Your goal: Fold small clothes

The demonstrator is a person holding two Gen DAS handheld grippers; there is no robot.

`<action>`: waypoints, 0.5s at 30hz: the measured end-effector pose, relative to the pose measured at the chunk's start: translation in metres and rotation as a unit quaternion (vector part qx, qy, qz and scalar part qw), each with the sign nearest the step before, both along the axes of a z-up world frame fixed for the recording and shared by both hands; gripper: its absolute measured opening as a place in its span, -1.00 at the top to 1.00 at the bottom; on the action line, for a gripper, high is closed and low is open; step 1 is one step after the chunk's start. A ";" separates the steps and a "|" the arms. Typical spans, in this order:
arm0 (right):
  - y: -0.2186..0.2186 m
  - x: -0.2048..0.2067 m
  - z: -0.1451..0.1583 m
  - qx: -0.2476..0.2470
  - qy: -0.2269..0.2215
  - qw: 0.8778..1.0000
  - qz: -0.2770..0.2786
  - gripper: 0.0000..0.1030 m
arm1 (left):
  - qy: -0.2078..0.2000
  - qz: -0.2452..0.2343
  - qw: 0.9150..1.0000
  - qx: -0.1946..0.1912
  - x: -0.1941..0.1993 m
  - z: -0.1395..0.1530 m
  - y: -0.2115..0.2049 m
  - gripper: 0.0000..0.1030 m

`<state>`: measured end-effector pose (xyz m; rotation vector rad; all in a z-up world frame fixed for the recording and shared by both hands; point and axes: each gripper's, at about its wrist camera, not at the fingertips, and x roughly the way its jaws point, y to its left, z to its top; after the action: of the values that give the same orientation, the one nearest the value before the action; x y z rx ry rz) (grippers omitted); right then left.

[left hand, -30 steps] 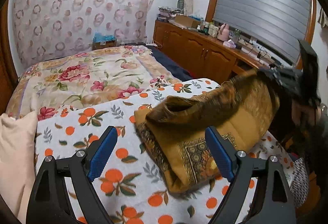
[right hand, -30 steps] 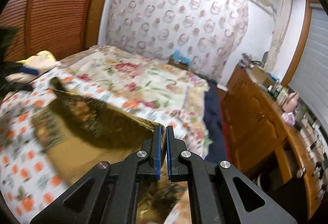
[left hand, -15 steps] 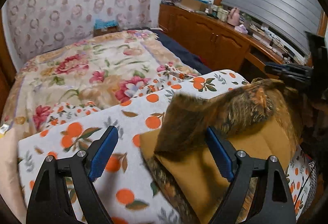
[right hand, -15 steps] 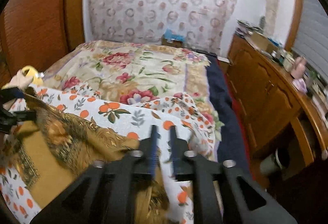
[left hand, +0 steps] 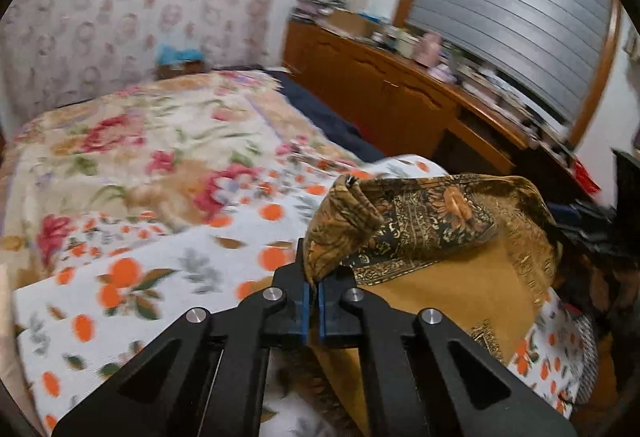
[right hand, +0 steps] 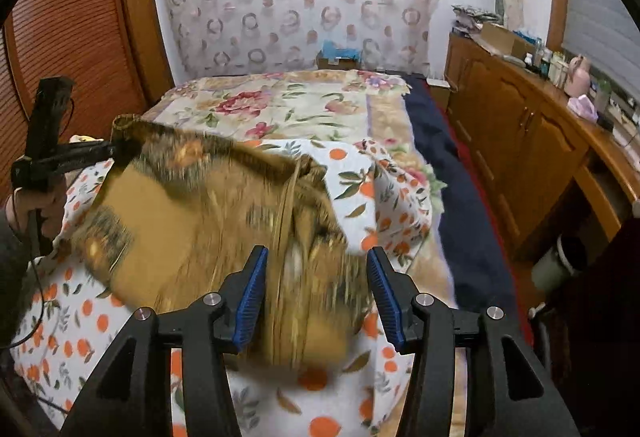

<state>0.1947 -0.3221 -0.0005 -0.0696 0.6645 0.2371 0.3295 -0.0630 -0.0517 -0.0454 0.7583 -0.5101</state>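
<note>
A mustard and brown patterned cloth point(left hand: 460, 285) lies partly folded on the orange-print sheet point(left hand: 140, 277). My left gripper point(left hand: 313, 289) is shut on a bunched corner of it, which stands up above the blue pads. In the right wrist view the same cloth point(right hand: 180, 213) stretches from the left gripper point(right hand: 120, 147), held by a hand point(right hand: 44, 205), down to my right gripper point(right hand: 317, 251). The right jaws are opening. A blurred fold of cloth hangs loose between the pads, which do not press on it.
The orange-print sheet point(right hand: 360, 177) lies over a floral quilt point(right hand: 300, 105) on the bed. A wooden cabinet point(right hand: 520, 141) with clutter on top runs along the right, past a dark blue strip point(right hand: 440, 165). Louvred wooden doors point(right hand: 72, 37) stand at left.
My left gripper came forward and shut on the cloth's corner. My right gripper, shut on the cloth before, has opened and the fold is dropping out of it.
</note>
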 end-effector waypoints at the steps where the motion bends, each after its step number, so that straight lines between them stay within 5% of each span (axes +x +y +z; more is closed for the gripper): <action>1: 0.000 -0.001 0.000 0.002 -0.001 1.000 -0.001 -0.01 | 0.000 0.014 1.000 0.008 0.001 -0.001 0.004 0.93; 8: 0.003 0.029 -0.008 0.012 0.018 1.000 0.006 -0.22 | 0.039 0.022 0.998 0.045 0.007 -0.028 0.004 0.85; 11: 0.000 0.048 -0.016 0.011 0.030 0.999 -0.008 -0.35 | 0.038 0.030 0.997 0.055 0.005 -0.030 0.004 0.59; 13: 0.000 0.056 -0.018 0.011 0.032 0.999 -0.011 -0.39 | 0.042 0.038 0.997 0.058 0.005 -0.032 0.009 0.21; 15: 0.002 0.062 -0.020 0.021 0.039 0.999 -0.004 -0.39 | 0.048 0.039 0.997 0.055 0.006 -0.036 0.014 0.10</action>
<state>0.2563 -0.3199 -0.0208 -0.0174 0.7371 0.2463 0.3355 -0.0494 -0.0873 0.0035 0.8735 -0.3924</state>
